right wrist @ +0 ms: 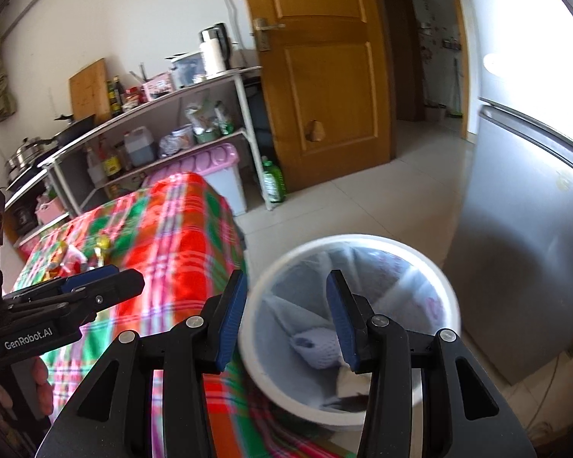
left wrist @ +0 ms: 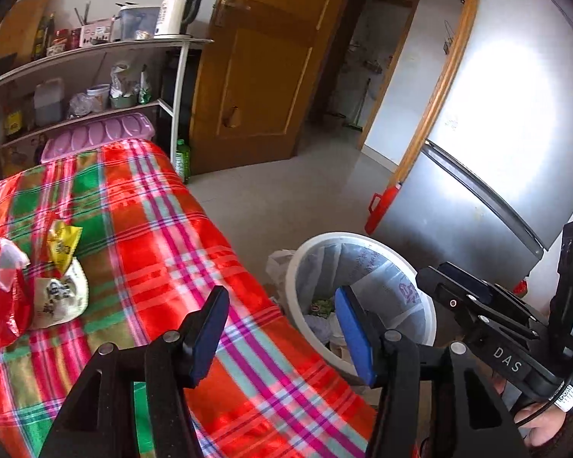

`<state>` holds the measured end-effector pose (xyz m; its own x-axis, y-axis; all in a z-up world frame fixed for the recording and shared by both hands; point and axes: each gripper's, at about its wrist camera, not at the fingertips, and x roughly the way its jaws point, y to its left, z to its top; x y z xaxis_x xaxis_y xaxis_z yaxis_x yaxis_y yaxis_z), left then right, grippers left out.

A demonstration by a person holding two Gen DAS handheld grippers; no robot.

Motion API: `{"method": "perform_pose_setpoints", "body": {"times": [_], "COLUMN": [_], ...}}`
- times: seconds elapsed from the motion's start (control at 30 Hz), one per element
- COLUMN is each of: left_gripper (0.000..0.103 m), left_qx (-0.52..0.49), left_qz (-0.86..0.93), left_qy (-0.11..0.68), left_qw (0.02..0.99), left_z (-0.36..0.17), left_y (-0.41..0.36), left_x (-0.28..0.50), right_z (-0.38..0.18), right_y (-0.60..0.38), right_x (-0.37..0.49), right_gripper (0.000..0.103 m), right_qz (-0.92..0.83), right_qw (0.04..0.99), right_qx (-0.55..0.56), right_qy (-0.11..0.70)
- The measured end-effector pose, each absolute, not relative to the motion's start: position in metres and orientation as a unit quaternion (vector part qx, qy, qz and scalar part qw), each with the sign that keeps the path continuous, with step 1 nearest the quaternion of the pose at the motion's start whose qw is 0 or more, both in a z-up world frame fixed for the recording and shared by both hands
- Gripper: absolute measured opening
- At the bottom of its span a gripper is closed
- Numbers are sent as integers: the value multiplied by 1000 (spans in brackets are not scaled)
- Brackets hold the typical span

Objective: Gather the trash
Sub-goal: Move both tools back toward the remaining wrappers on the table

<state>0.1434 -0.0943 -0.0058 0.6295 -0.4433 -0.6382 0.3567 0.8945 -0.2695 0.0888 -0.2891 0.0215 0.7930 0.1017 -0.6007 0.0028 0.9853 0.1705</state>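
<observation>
Wrappers (left wrist: 38, 278) on tablecloth (left wrist: 164, 229), bin (right wrist: 347, 244) beside edge

The left wrist view looks forward and down over the plaid-covered desk (left wrist: 179, 236), close above its edge. The right wrist view sits just beside, tilted down over the white trash bin (right wrist: 431, 263). Both share desk, bin, shelf (left wrist: 95, 51) and wooden door (right wrist: 324, 76).
</observation>
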Motion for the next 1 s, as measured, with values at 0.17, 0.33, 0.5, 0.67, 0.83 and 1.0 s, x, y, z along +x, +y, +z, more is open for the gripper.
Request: {"method": "perform_pose_setpoints", "body": {"times": [0.17, 0.33, 0.5, 0.67, 0.83, 1.0], "left_gripper": [59, 59, 59, 59, 59, 60], "left_qx": [-68, -85, -98, -106, -113, -124], "left_qz": [-175, -130, -93, -61, -39, -26], "left_qy": [358, 359, 354, 352, 350, 354], "left_qw": [915, 920, 925, 928, 929, 927], "left_z": [-1, -1, -3, -6, -8, -12], "left_y": [-43, 5, 48, 86, 117, 142], "left_x": [138, 136, 134, 133, 134, 136], "right_z": [19, 17, 15, 10, 1, -5], "right_y": [-242, -204, -167, -133, -104, -80], "right_x": [106, 120, 134, 149, 161, 169], "right_gripper": [44, 44, 44, 44, 44, 45], "right_qz": [72, 111, 139, 167, 191, 207], "right_qw": [939, 935, 929, 921, 911, 905], "right_qx": [73, 62, 46, 31, 26, 11], "right_qy": [328, 333, 339, 349, 365, 371]}}
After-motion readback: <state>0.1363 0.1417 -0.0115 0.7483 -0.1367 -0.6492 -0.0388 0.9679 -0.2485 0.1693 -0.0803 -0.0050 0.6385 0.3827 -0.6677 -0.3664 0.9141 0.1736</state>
